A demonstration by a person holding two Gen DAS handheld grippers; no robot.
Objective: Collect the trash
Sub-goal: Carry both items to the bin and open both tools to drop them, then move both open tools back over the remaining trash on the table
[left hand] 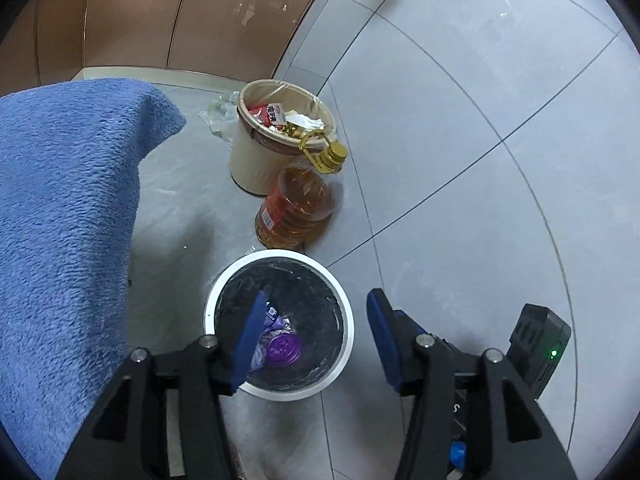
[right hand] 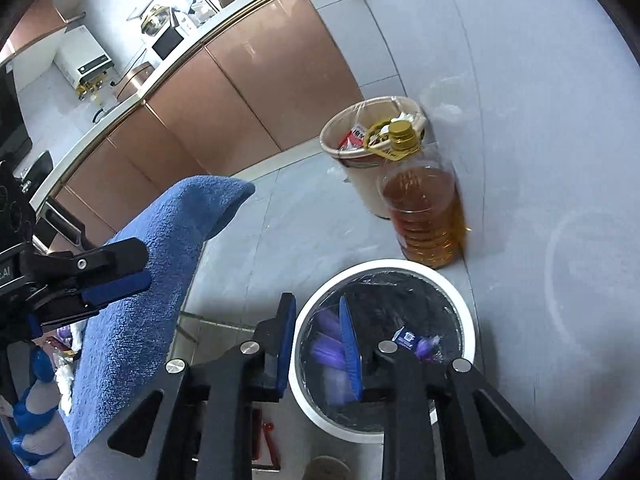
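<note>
A white-rimmed trash bin with a black liner (left hand: 348, 316) stands on the floor below both grippers; it also shows in the right wrist view (right hand: 466, 300). Purple wrappers and a purple lid (left hand: 283, 346) lie inside it. My left gripper (left hand: 316, 336) is open and empty above the bin's right half. My right gripper (right hand: 318, 344) is open and empty over the bin's left rim; a blurred purple piece (right hand: 328, 350) shows beyond its fingers inside the bin. The left gripper also shows at the left of the right wrist view (right hand: 120, 268).
A beige bin full of trash (left hand: 256, 152) stands further back, with a large bottle of amber oil (left hand: 298, 208) next to it. A blue towel (left hand: 68, 216) hangs over something at the left. Brown cabinets (left hand: 180, 12) line the back. A black device with a green light (left hand: 544, 344) is at the right.
</note>
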